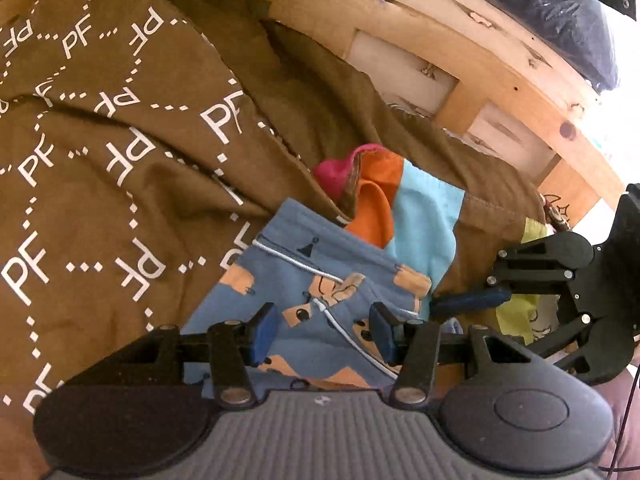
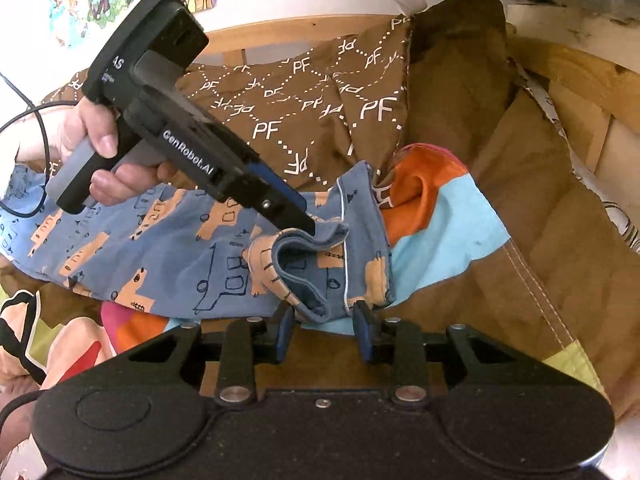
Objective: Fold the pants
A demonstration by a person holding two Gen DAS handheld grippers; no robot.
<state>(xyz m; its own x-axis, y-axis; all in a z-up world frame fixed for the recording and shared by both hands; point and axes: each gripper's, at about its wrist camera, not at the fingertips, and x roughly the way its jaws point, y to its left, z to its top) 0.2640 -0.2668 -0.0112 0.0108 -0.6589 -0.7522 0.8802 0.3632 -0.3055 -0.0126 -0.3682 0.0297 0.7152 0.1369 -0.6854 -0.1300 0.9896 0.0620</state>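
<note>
One pair of blue printed pants (image 2: 168,256) lies on a brown blanket (image 1: 100,200) beside an orange-and-turquoise cloth (image 2: 436,220). Two grippers work it. The left gripper (image 1: 322,330), tilted downward, has its jaws spread over the waistband; the right gripper (image 2: 323,328) reaches in level, jaws parted around a folded cuff.
</note>
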